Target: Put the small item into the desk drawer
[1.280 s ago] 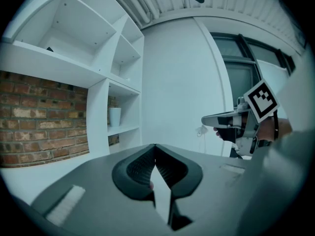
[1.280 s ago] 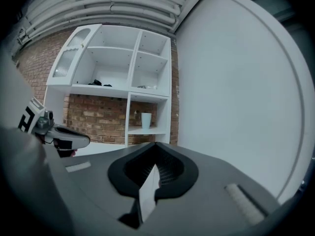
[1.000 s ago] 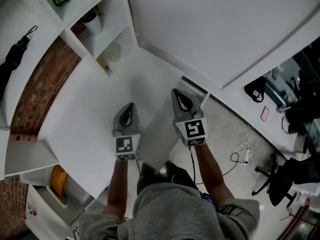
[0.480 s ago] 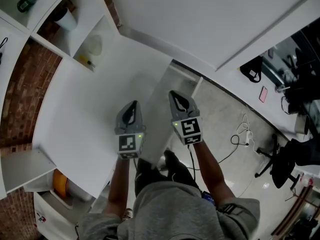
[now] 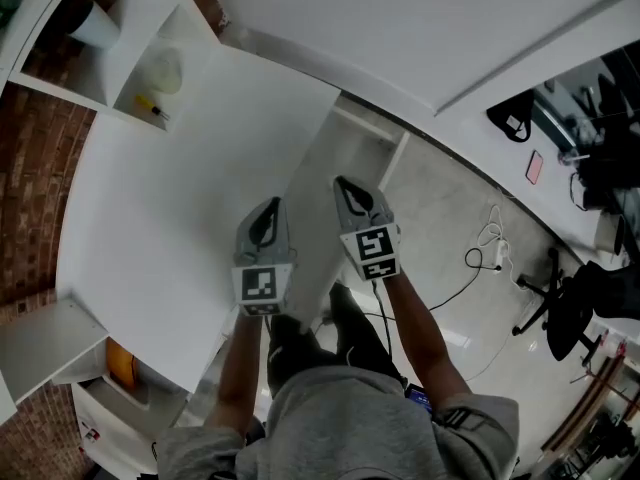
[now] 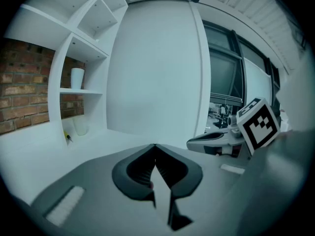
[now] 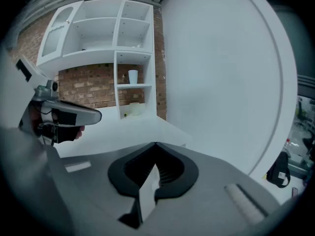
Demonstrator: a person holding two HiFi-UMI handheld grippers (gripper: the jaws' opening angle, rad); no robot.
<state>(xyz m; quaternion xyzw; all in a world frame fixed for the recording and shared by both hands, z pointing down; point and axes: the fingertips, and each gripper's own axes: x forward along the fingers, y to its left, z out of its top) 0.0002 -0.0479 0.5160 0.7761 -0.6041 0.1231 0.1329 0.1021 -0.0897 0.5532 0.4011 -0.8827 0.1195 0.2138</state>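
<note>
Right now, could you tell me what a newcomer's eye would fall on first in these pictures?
Two hand-held grippers fill the middle of the head view: the left gripper and the right gripper, side by side at the right edge of the white desk, both with jaws together and empty. Next comes the red brick wall at the left, then the white cup in the shelf unit at the top left.
</note>
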